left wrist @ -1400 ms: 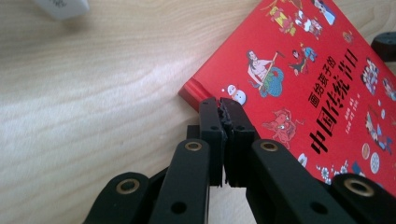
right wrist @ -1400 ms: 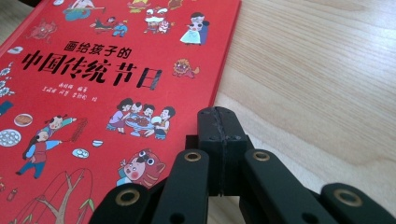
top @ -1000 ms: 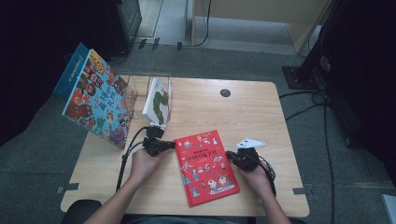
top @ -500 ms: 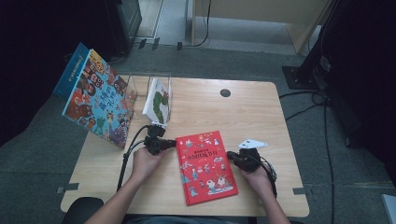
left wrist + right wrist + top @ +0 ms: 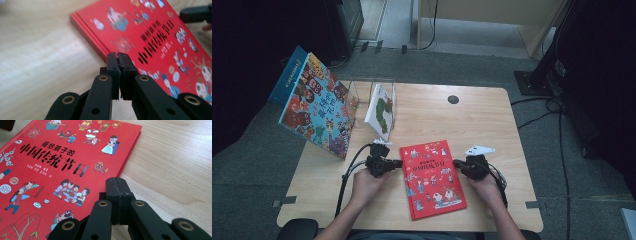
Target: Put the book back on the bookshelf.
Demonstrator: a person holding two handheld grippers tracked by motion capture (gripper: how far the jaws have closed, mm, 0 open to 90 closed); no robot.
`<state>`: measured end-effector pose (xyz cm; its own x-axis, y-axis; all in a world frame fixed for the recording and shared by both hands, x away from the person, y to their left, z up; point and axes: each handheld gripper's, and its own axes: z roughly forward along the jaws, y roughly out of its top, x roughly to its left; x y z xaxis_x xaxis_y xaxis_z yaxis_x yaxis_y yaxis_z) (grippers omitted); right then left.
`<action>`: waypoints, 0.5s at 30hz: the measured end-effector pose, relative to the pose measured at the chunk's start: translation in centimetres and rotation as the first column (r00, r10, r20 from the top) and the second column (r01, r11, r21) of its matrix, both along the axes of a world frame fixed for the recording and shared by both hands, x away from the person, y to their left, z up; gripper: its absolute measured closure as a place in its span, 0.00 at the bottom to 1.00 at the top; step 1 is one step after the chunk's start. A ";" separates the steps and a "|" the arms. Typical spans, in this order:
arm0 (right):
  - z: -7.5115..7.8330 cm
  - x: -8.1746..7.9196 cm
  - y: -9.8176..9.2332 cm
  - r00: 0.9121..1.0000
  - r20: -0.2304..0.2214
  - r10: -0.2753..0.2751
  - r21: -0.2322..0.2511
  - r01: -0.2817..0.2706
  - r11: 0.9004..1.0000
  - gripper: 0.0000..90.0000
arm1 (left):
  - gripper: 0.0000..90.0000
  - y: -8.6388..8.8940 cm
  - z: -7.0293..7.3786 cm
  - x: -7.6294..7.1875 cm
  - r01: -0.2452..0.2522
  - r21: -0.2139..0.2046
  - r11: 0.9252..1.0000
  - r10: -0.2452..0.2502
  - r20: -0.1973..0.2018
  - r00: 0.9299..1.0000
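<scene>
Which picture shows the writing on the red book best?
The right gripper view: the red book is close and its title sharp. The left gripper view shows it blurred; the high view shows the whole cover, writing too small to read.

Light wood table (image 5: 492, 125): red book (image 5: 432, 177) flat near front edge, clear stand (image 5: 362, 92) with white book (image 5: 381, 111) back-left.

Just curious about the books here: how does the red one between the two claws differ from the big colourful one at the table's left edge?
The red book lies flat on the table; the colourful book stands tilted at its edge. The red book has a plain red ground, while the colourful book is crowded with figures. The colourful book looks larger. Both are illustrated picture books.
</scene>
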<state>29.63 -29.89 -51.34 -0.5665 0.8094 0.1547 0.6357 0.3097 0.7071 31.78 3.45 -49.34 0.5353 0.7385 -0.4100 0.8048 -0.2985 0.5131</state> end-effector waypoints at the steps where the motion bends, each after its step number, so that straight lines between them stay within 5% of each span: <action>1: 0.0 0.0 0.1 1.000 0.000 -0.003 -0.005 0.003 1.000 1.00 | 0.98 -0.2 -0.1 -0.3 0.002 0.002 1.000 -0.002 0.000 1.000; 13: 0.0 0.2 0.2 1.000 -0.018 -0.020 -0.005 0.020 1.000 1.00 | 1.00 -0.9 -0.1 -1.1 -0.008 0.028 1.000 0.007 0.035 0.999; 15: 0.0 0.3 0.4 1.000 -0.011 -0.025 -0.009 0.025 1.000 1.00 | 1.00 -1.3 -0.4 -0.8 0.005 0.002 1.000 -0.005 0.028 1.000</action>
